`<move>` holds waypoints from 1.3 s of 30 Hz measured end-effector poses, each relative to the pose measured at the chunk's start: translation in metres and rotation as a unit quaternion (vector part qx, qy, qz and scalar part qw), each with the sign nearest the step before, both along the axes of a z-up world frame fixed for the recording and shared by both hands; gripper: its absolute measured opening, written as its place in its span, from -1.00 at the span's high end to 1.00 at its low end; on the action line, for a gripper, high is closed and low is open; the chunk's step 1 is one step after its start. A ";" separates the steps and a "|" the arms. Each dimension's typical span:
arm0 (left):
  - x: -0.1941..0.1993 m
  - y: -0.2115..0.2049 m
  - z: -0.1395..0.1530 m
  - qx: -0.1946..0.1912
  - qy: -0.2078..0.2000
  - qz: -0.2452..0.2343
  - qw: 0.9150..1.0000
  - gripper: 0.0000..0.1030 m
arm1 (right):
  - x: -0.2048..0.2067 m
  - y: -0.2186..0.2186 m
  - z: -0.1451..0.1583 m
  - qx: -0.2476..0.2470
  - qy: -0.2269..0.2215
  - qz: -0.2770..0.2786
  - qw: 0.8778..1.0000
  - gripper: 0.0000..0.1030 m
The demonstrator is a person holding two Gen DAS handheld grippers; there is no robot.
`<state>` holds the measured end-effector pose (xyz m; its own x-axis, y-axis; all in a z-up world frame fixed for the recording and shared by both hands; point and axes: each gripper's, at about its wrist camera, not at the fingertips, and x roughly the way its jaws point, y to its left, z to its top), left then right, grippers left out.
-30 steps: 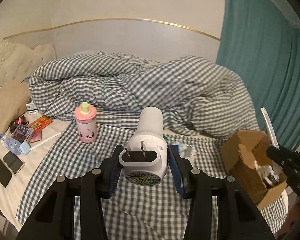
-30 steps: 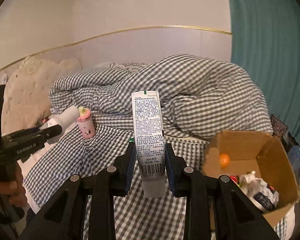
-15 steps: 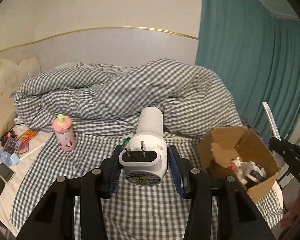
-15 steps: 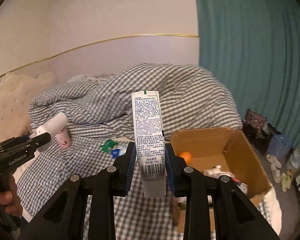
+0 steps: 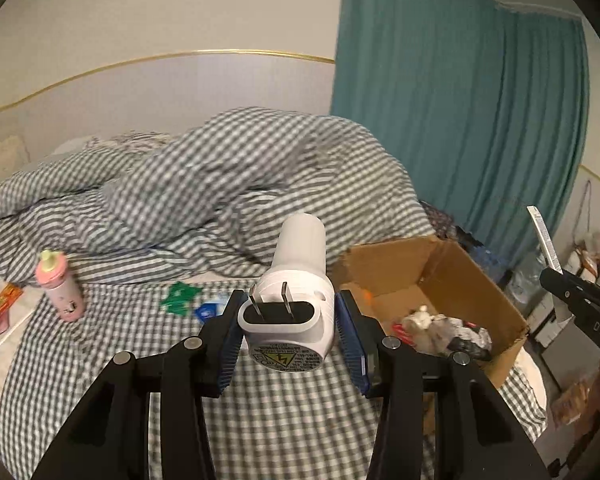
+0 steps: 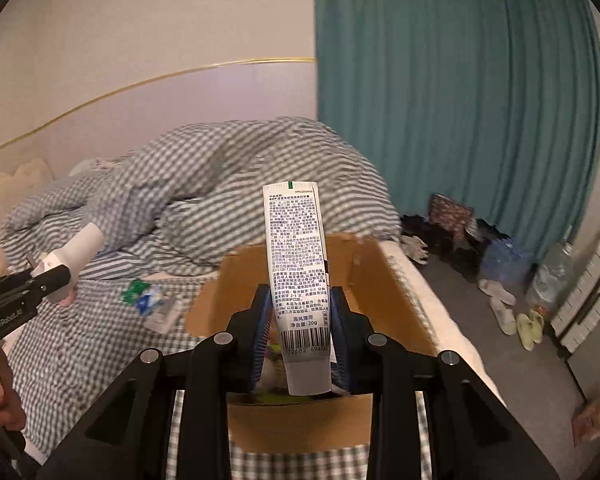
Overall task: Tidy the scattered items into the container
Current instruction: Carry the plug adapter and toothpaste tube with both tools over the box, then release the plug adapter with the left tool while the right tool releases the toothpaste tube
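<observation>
My left gripper (image 5: 286, 312) is shut on a white plug-in device (image 5: 296, 280), its two prongs facing the camera. The open cardboard box (image 5: 460, 268) stands to its right on the checked bed, with several items inside. In the right wrist view my right gripper (image 6: 300, 320) is shut on a white toothpaste tube (image 6: 296, 256) that stands upright directly over the cardboard box (image 6: 384, 280). A pink bottle (image 5: 58, 286) and green and blue packets (image 5: 180, 298) lie on the bed to the left.
A rumpled checked duvet (image 5: 220, 184) fills the back of the bed. A teal curtain (image 6: 460, 100) hangs on the right. Shoes, slippers (image 6: 528, 328) and water bottles (image 6: 548, 276) sit on the floor beyond the box. A hand (image 6: 0, 396) grips the left tool's handle.
Both grippers have swung right with their loads. The box has come from the far right toward the middle, now under the right gripper's tube. The pink bottle has slid left.
</observation>
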<state>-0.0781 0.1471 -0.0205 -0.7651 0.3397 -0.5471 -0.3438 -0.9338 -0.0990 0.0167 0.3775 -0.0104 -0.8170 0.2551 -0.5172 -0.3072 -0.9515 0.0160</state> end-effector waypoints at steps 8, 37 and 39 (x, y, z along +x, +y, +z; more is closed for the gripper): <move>-0.011 0.053 -0.004 -0.003 -0.004 -0.032 0.999 0.10 | 0.011 0.039 -0.007 0.003 -0.009 -0.035 0.999 0.46; -0.058 0.192 -0.090 -0.067 -0.086 -0.133 0.985 -0.16 | -0.028 0.101 -0.058 -0.020 -0.049 -0.029 0.998 0.46; -0.056 0.186 -0.085 -0.060 -0.075 -0.131 0.987 -0.28 | -0.034 0.100 -0.061 -0.019 -0.052 -0.024 0.998 0.46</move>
<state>-0.1345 0.3335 -0.1054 -0.5669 0.4411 -0.6958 -0.5644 -0.8232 -0.0620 -0.0169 0.4771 -0.0712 -0.7454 0.2707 -0.6092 -0.3544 -0.9349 0.0182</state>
